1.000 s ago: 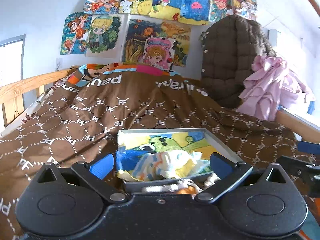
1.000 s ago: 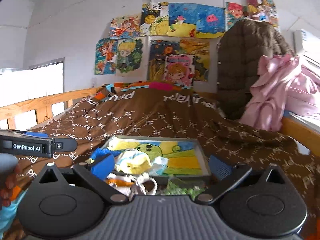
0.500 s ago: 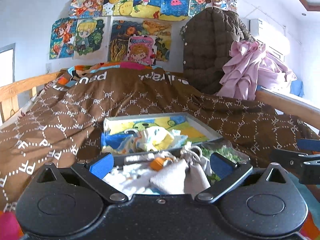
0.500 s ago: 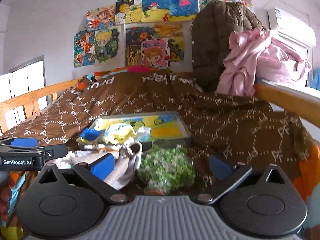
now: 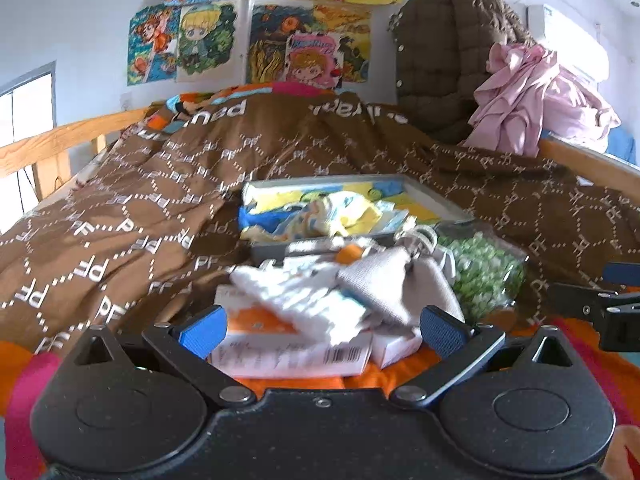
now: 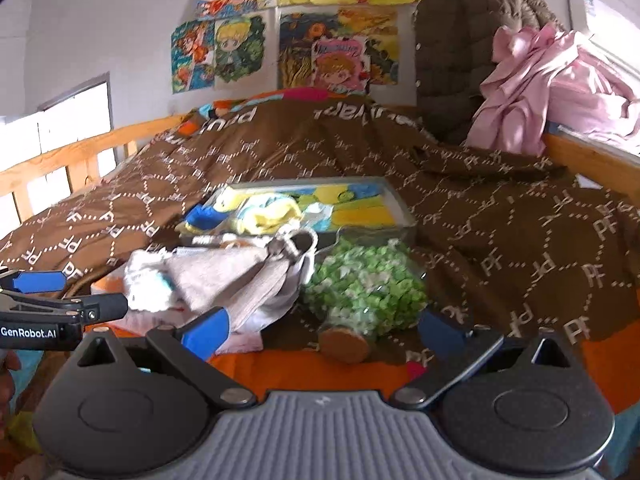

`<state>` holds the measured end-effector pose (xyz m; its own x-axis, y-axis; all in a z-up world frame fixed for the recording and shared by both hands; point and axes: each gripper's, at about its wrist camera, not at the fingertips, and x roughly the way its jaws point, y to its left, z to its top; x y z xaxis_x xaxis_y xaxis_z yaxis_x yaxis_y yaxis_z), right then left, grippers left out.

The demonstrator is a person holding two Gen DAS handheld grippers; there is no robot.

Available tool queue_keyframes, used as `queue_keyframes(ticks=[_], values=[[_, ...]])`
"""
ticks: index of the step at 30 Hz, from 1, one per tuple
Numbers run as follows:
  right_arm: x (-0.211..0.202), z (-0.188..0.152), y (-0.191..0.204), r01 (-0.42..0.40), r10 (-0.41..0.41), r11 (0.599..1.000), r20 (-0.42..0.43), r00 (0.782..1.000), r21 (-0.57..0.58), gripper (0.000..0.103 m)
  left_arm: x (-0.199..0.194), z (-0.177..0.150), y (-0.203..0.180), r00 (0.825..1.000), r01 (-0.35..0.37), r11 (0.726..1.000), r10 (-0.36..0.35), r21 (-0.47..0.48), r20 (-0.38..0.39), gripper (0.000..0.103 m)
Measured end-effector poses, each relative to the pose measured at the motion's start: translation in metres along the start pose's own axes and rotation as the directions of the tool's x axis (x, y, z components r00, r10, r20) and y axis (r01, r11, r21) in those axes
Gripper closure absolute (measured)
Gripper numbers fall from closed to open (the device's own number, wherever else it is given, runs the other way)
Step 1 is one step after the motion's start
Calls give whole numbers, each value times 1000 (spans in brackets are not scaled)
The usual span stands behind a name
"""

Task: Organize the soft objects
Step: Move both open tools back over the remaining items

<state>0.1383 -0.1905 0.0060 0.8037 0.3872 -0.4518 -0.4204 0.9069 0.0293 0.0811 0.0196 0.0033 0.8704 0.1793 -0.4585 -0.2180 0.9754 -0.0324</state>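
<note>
A grey tray [image 5: 436, 200] [image 6: 396, 200] with a cartoon-printed floor rests on the brown bedspread and holds a yellow and blue soft cloth [image 5: 332, 214] [image 6: 264, 212]. In front of it lie a grey drawstring pouch [image 5: 400, 280] [image 6: 240, 276], a white fluffy cloth [image 5: 296, 300] [image 6: 148, 280], white and orange cartons [image 5: 280, 344] and a corked clear jar of green pieces [image 5: 484, 272] [image 6: 364, 288]. My left gripper [image 5: 322, 326] is open just short of the white cloth and pouch. My right gripper [image 6: 324, 330] is open around the jar's cork end, holding nothing.
A brown patterned bedspread [image 5: 132, 216] covers the bed, over an orange sheet [image 6: 304, 364] at the near edge. Wooden rails [image 5: 60, 144] [image 6: 592, 160] run along both sides. A brown quilted coat [image 5: 444, 60] and pink clothes [image 6: 540, 88] hang at the back right. Posters cover the wall.
Both grippers have drawn back toward the near edge of the bed, so the tray looks farther off and the pouch, cloth, cartons and jar have come into view. Both stay open.
</note>
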Motion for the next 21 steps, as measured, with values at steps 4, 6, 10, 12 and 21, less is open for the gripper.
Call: queue_keyframes(ticks=[4,6,10,12,21], values=[[7,-3,4,-20,19,1000,-30,999,-7,0,1,-7,5,999,-21,1000,20,-11,-34,1],[10,-4,5,-29,28,1000,-46,999,-4,0,1,-9,6,998,-30,1000,29,-11,-48,1],[14,-5,4,-36,36,999,-78,996,6,0,2,-13,7,997,-40,999,40,-12,-68,1],[15,-5,3,-33,33,999,-90,995,11,0,2,-15,6,996,-42,999,41,-14,-78,1],[19,-6,2,-28,30,999,-118,993,22,0,1,-17,5,994,-50,999,49,-4,-97,1]])
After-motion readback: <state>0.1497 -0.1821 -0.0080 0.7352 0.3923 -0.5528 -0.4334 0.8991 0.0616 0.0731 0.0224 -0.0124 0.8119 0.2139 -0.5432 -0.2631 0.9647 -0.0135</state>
